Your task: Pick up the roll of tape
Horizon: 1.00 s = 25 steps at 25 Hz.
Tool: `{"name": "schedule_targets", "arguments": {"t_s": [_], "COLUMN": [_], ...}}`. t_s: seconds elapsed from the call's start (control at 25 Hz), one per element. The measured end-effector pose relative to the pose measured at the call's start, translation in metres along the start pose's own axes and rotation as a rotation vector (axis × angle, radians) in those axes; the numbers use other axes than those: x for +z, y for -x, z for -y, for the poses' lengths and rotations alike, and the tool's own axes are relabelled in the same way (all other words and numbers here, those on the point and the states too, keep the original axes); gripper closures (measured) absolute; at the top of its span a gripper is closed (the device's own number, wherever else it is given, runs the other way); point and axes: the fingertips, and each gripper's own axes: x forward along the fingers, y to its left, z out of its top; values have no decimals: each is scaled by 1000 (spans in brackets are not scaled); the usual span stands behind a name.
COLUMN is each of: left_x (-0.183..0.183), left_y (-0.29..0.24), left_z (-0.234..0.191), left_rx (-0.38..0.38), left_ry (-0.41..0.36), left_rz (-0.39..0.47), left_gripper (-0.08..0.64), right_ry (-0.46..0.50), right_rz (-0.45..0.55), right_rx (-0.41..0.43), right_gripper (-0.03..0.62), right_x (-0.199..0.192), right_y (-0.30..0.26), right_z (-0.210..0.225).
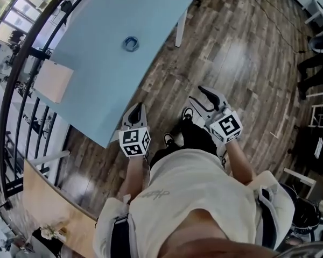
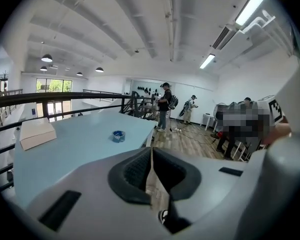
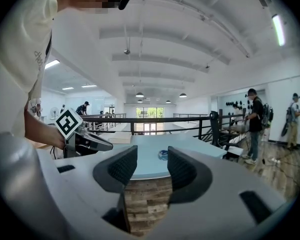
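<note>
- The roll of tape (image 1: 131,43) is a small blue ring lying flat on the light blue tabletop (image 1: 91,90). It is well inside the edges and apart from both tools.
- From the head view, the left hand-held gripper (image 1: 136,109) hangs over the near edge of the tabletop. The right hand-held gripper (image 1: 196,94) is out over the wooden floor (image 1: 242,63), beside the tabletop's corner.
- Only the head view shows the person's shoes on the floor between the two tools, and the pale box (image 1: 53,81) at the tabletop's left edge next to the dark railing (image 1: 21,63).
- The left gripper view gives that tool's state: the dark pads (image 2: 135,171) meet along a thin seam. The jaws are closed on nothing, and the tape (image 2: 118,136) lies beyond and slightly left of them.
- That view also shows the box from the side and several people standing far back across the room. A marker cube shows at its right edge.
- The right gripper view shows its jaws standing wide apart and empty. Floor planks and the tabletop's near edge fill the gap, and the tape (image 3: 163,155) appears far off in line with the gap.
- Only this view shows the left tool from the side, marker cube up, at the picture's left.
- The head view alone shows how far each tool is from the tape.
</note>
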Motion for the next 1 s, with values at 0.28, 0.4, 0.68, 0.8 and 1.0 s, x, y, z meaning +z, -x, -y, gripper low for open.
{"name": "schedule_targets", "arguments": {"t_s": [0.28, 0.4, 0.68, 0.8, 1.0], "left_x": [42, 67, 113, 117, 108], "left_y": [-59, -85, -129, -139, -144], "left_z": [-26, -37, -38, -37, -56], "left_rx": [101, 153, 256, 284, 342], "left_ry": [-7, -22, -12, 7, 82], "left_rz": [-6, -4, 42, 37, 15], "left_gripper": [531, 531, 531, 531, 531], "right_ry": [2, 17, 18, 18, 17], "right_rz": [-3, 27, 33, 44, 60], "right_rx": [86, 144, 288, 347, 421], "right_gripper": [411, 411, 411, 411, 411], "right_x": [2, 15, 20, 24, 34], "right_y": [-67, -96, -148, -165, -199], "right_z": [64, 97, 147, 155, 153]}}
